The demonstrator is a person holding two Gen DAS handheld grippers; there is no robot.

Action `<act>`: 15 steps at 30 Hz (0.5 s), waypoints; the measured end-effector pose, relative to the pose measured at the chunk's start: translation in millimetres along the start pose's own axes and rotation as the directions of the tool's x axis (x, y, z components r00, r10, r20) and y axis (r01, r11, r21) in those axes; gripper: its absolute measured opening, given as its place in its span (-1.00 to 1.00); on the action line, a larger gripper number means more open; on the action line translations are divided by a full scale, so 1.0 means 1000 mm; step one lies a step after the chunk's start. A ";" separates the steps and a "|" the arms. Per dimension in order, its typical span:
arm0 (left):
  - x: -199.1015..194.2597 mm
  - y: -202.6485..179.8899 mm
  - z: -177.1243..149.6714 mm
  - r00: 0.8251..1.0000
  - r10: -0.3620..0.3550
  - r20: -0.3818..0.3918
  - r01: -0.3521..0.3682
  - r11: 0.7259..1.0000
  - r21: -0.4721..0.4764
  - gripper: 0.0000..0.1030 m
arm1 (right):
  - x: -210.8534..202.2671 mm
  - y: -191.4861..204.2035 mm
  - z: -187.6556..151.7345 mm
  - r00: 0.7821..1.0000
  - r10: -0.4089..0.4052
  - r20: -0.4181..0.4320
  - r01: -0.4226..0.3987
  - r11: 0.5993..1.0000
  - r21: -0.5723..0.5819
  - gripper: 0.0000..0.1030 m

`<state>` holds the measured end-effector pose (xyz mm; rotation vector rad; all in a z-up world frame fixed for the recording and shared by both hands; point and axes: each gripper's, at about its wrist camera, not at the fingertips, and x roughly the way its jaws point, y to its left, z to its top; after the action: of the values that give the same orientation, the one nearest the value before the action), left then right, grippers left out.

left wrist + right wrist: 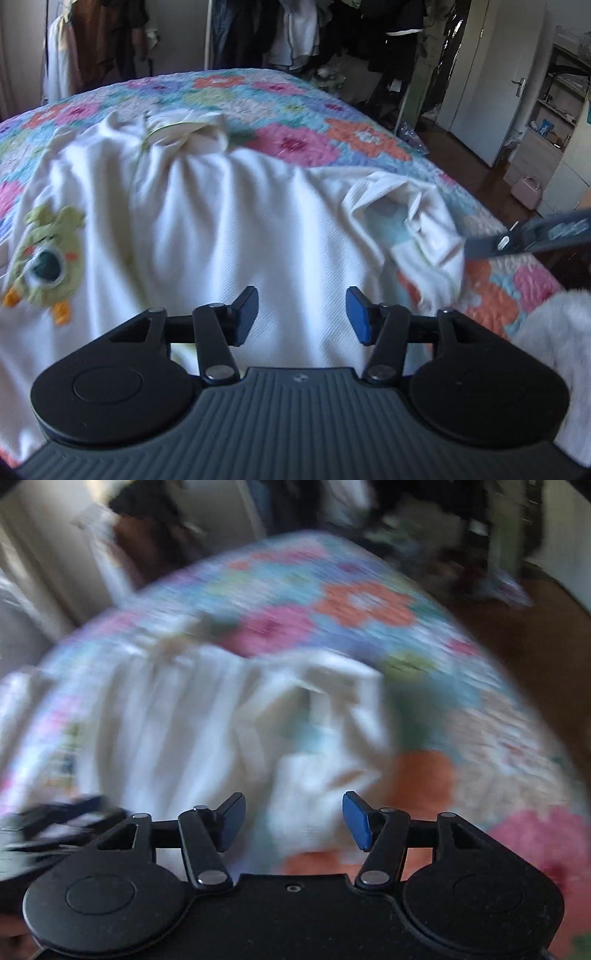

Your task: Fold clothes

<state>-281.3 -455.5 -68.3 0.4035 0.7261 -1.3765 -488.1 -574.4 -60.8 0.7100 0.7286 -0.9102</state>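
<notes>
Mostly blurred, the right tool (293, 821) gapes empty above the white garment (177, 738); left tool (301, 314) likewise.

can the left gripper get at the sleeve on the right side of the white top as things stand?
Probably yes. The left gripper is open and empty above the white top, and the sleeve lies uncovered on the quilt. Only the right gripper, close beside that sleeve, could crowd it.

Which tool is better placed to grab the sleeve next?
Right. The sleeve lies just ahead of the open right tool; the left tool, also open, faces the shirt body.
</notes>
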 end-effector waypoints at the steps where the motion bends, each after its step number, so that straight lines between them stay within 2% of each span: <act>1: 0.007 -0.004 0.003 1.000 -0.002 -0.001 0.002 1.000 0.001 0.04 | 0.008 -0.005 0.004 1.000 -0.026 -0.014 0.027 1.000 0.008 0.23; 3: 0.019 -0.011 0.006 1.000 -0.002 -0.018 0.003 1.000 0.009 0.04 | 0.024 -0.011 0.009 0.998 -0.013 -0.062 0.015 0.999 0.037 0.23; 5: 0.030 -0.019 0.007 0.998 0.008 -0.067 -0.007 1.000 0.013 0.04 | 0.038 -0.013 0.013 0.995 -0.004 -0.105 0.010 0.998 0.055 0.23; 9: 0.033 -0.027 0.001 0.995 0.013 -0.095 -0.014 1.000 -0.011 0.04 | 0.066 -0.009 0.016 0.983 -0.104 -0.149 0.110 0.993 0.034 0.37; 13: 0.037 -0.025 -0.008 0.993 0.000 -0.118 -0.007 0.998 -0.063 0.07 | 0.095 -0.011 0.013 0.969 -0.118 -0.215 0.126 0.992 0.026 0.53; 14: 0.039 -0.024 -0.009 0.992 0.007 -0.124 -0.016 0.998 -0.068 0.07 | 0.095 -0.008 0.013 0.973 -0.113 -0.200 0.119 0.993 0.014 0.45; 15: 0.040 -0.023 -0.010 0.992 0.015 -0.126 -0.024 0.997 -0.073 0.07 | 0.095 -0.006 0.013 0.977 -0.109 -0.183 0.111 0.994 0.001 0.11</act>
<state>-305.4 -482.3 -99.4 0.4395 0.8719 -1.3103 -450.4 -628.0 -130.8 0.7759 0.9332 -0.9584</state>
